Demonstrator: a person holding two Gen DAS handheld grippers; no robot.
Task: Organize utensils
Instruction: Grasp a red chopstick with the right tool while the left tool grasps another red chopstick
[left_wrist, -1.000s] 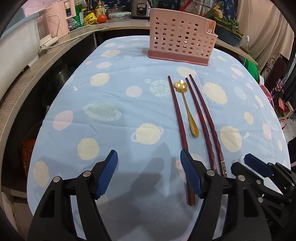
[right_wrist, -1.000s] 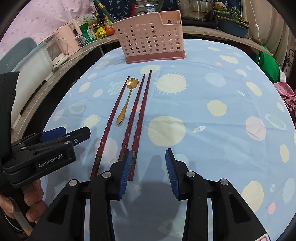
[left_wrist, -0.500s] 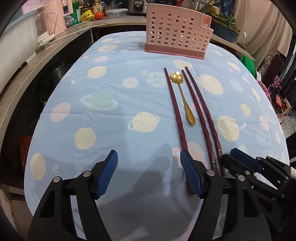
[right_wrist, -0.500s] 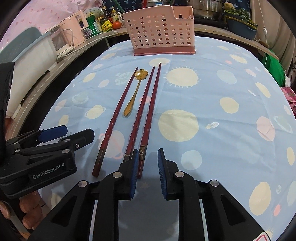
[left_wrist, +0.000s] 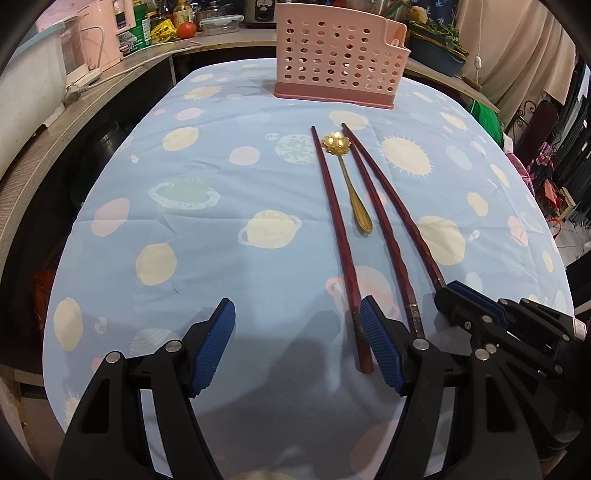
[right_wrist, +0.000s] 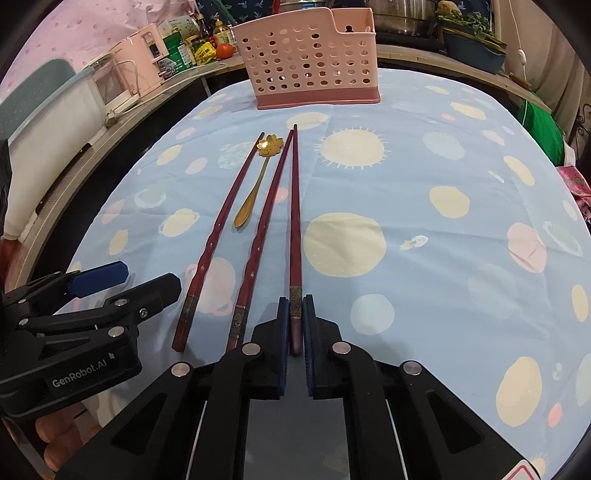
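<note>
the right gripper (right_wrist: 295, 325) is clenched on the butt end of the rightmost dark red wooden chopstick (right_wrist: 294, 221), likely so it can be lifted lengthwise toward the pink perforated plastic utensil basket (right_wrist: 310, 59) at the table's far end. the left gripper (left_wrist: 299, 343) hangs spread wide, grasping nothing, beside the other two chopsticks (left_wrist: 338, 236) and the gold flower-bowled spoon (left_wrist: 349, 177) on the blue planet-print cloth (left_wrist: 207, 236).

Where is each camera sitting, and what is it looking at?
Left wrist: rides the left claw, which is open, low over the table's near edge, facing the pink basket; the right claw shows at its right.
Right wrist: rides the right claw, shut on the rightmost chopstick; the left claw shows at its left.
Both share: basket, three chopsticks, gold spoon, blue tablecloth.
</note>
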